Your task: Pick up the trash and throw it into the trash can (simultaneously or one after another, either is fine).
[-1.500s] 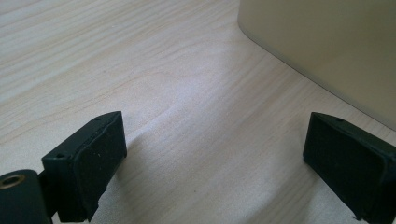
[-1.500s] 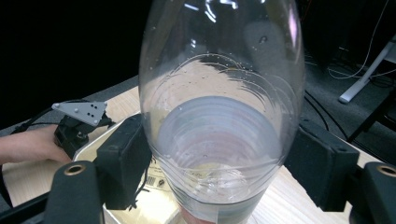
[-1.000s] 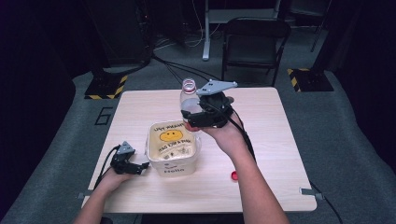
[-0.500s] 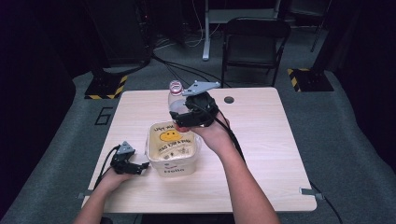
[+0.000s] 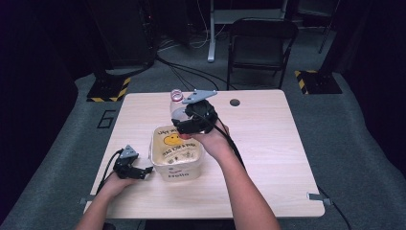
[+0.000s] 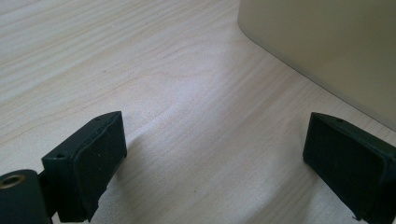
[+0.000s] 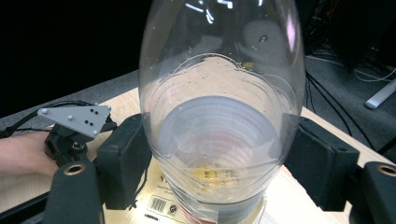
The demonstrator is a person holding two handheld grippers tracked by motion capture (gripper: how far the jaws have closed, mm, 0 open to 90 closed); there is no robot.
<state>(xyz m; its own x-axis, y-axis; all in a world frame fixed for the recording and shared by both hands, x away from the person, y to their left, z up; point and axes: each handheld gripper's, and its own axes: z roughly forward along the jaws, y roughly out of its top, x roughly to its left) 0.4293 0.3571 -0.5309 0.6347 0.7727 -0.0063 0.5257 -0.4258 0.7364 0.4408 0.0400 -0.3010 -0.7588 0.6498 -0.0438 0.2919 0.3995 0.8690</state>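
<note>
Two grippers on a pale wooden worktop (image 5: 268,143). Right gripper (image 5: 184,120): jaws pinching a clear plastic bottle (image 7: 219,107) by its body, pads pressed against both sides; bottle tilted, open neck (image 5: 176,95) toward the far edge, held over the far rim of a cream tub (image 5: 176,153) printed with a yellow smiley. Left gripper (image 5: 143,172): resting on the worktop just beside the tub's left wall, jaws spread wide, nothing between them, bare wood in the gap.
</note>
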